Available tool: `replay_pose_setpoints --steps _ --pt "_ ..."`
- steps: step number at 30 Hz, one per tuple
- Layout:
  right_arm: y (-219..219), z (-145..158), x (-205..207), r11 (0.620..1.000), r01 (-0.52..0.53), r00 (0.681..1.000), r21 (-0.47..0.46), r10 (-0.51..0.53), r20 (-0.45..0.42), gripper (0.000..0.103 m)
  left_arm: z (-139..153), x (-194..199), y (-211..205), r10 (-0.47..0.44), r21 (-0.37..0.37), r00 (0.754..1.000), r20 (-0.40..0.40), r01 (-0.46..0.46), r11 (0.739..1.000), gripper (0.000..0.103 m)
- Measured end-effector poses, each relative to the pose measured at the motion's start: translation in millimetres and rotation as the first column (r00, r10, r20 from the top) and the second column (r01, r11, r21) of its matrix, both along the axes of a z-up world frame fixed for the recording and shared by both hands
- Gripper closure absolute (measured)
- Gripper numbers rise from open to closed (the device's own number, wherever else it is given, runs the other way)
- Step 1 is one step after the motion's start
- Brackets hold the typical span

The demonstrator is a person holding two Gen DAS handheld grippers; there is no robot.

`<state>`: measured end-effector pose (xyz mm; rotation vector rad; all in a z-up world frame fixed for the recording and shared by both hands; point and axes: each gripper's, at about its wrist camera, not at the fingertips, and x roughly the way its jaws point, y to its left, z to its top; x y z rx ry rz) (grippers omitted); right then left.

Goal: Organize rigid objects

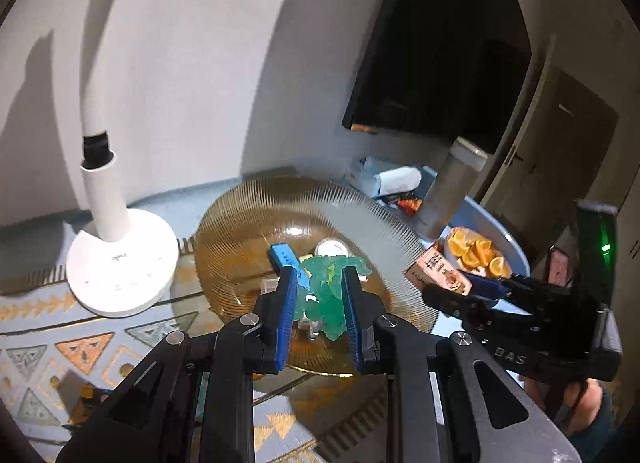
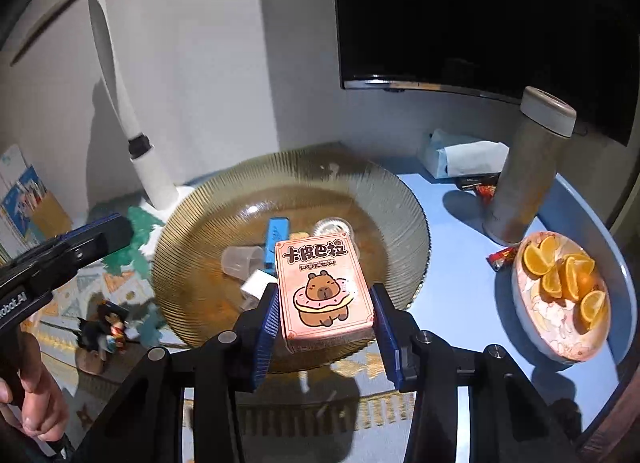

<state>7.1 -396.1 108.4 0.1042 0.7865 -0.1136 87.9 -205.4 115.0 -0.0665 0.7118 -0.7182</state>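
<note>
Your left gripper [image 1: 319, 295] holds a green translucent toy figure [image 1: 329, 299] between its two blue pads, which press on it from both sides, and it hangs over the near part of the ribbed amber glass plate [image 1: 240, 215]. Your right gripper [image 2: 326, 327] is closed on a pink card box with a capybara picture [image 2: 325, 295]; the box stands upright between the fingers, above the near edge of the same plate. Inside the plate you can see a blue rectangular block [image 2: 276, 239], a small clear plastic cup [image 2: 240, 261] lying on its side, a round white lid [image 2: 332, 227] and a small white piece [image 2: 256, 283]. The plate rests on a cloth with triangle patterns [image 1: 48, 347]. On the left of the plate stands a white desk lamp with a round base [image 1: 120, 267]. On the right, on the blue round tray [image 2: 460, 263], there are a tall grey cylindrical bottle [image 2: 524, 183] and a flowered dish with orange slices [image 2: 560, 295], near each other but apart.
</note>
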Motion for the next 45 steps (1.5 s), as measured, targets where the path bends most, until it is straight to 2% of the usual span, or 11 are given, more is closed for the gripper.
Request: replay_pose_setpoints --steps 9,11,13,14,21,29,33,37,40,43,45 --pt "-9 -8 9 1.000 0.005 0.998 0.025 -0.004 -0.058 0.058 -16 9 -15 -0.013 0.035 0.999 -0.029 0.014 0.999 0.082" --pt "-12 -10 13 0.996 -0.010 0.997 0.085 0.016 -0.078 0.051 -14 6 -12 0.004 0.044 1.000 -0.012 -0.003 0.999 0.064" --pt "-16 -7 10 0.992 0.001 0.998 0.125 0.007 -0.064 0.040 -5 0 -1 0.042 0.040 0.999 0.020 -0.043 0.998 0.028" --pt "-18 -3 7 0.992 0.019 0.999 0.121 -0.012 -0.053 0.040 0 -3 6 0.051 0.030 0.998 0.043 -0.052 0.998 0.025" --pt "4 45 -29 0.989 -0.045 0.998 0.144 0.037 0.058 0.038 50 -37 94 0.154 -0.006 0.981 0.120 -0.154 0.988 0.024" --pt "103 74 -68 0.966 -0.237 0.963 0.107 0.218 0.159 0.026 74 -94 205 0.346 -0.050 0.922 0.173 -0.343 0.938 0.018" --pt "147 44 -76 0.957 -0.277 0.952 0.084 0.262 0.161 0.025 38 -100 233 0.391 -0.015 0.914 0.109 -0.391 0.920 0.018" --pt "188 -22 -76 0.958 -0.284 0.951 -0.039 0.287 0.119 0.025 -24 -94 243 0.434 0.081 0.900 0.043 -0.436 0.896 0.018" --pt "194 -60 -71 0.955 -0.288 0.953 -0.066 0.293 0.074 0.025 -72 -86 247 0.450 0.145 0.893 -0.020 -0.443 0.885 0.018" --pt "197 -81 -69 0.953 -0.288 0.956 -0.095 0.293 0.038 0.025 -84 -86 246 0.461 0.177 0.887 -0.034 -0.448 0.876 0.018" --pt "199 -78 -72 0.949 -0.296 0.950 -0.109 0.304 0.072 0.025 -79 -91 246 0.455 0.149 0.890 0.010 -0.452 0.880 0.018"
